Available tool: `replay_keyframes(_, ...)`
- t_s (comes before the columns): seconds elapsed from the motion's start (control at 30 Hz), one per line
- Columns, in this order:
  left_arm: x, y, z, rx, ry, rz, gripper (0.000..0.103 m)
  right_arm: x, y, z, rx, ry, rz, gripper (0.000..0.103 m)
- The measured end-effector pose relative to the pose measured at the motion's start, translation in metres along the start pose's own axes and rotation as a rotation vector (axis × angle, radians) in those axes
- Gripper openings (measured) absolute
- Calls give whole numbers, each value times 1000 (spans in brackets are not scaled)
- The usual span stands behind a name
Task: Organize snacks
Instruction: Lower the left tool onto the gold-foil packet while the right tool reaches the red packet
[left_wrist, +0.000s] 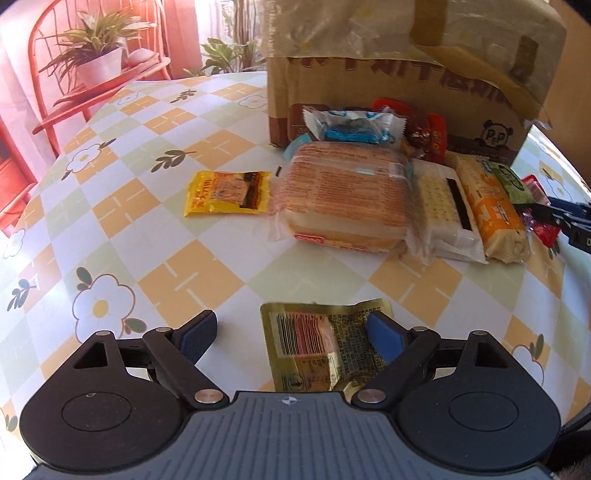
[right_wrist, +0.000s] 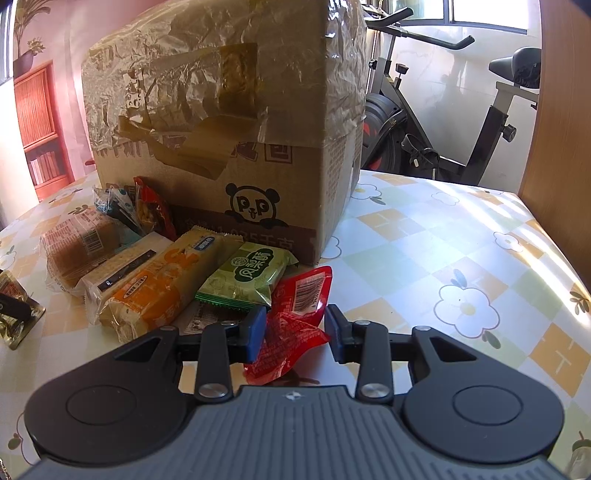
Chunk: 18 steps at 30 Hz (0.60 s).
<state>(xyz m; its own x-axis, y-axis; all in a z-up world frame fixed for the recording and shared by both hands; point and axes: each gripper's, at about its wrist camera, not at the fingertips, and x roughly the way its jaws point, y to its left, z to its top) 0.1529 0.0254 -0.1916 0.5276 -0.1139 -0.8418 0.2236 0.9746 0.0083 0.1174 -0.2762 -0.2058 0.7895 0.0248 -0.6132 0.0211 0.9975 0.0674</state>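
- You have a gold sachet (left_wrist: 325, 347) lying flat, barcode up.
- A yellow packet (left_wrist: 227, 192) lies apart, left of the bread pack (left_wrist: 343, 192).
- Red pouches (right_wrist: 291, 325) lie crumpled beside the green packet (right_wrist: 247, 277).

Left wrist camera is sitting low over the table (left_wrist: 221, 266), facing the cardboard box (left_wrist: 406, 92) from well back. Right wrist camera is facing the same box (right_wrist: 221, 110) from nearer, toward its right corner. Both are covering the snack row (left_wrist: 406, 206) fronting it.
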Motion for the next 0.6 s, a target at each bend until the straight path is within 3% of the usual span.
replay_keyframes(0.23, 15, 48, 26, -191, -15, 107, 87, 1, -2, 0, 12, 6, 7, 37)
replay_keyframes(0.4, 8, 68, 30, -267, -12, -36, 84, 1, -2, 1, 15, 7, 11, 37)
replay_keyframes(0.5, 1, 69, 24, -214, -45, -73, 83, 1, -2, 1, 15, 7, 12, 37)
replay_keyframes(0.6, 5, 68, 29, -151, -50, -142, 73, 2, -3, 1, 16, 10, 15, 37)
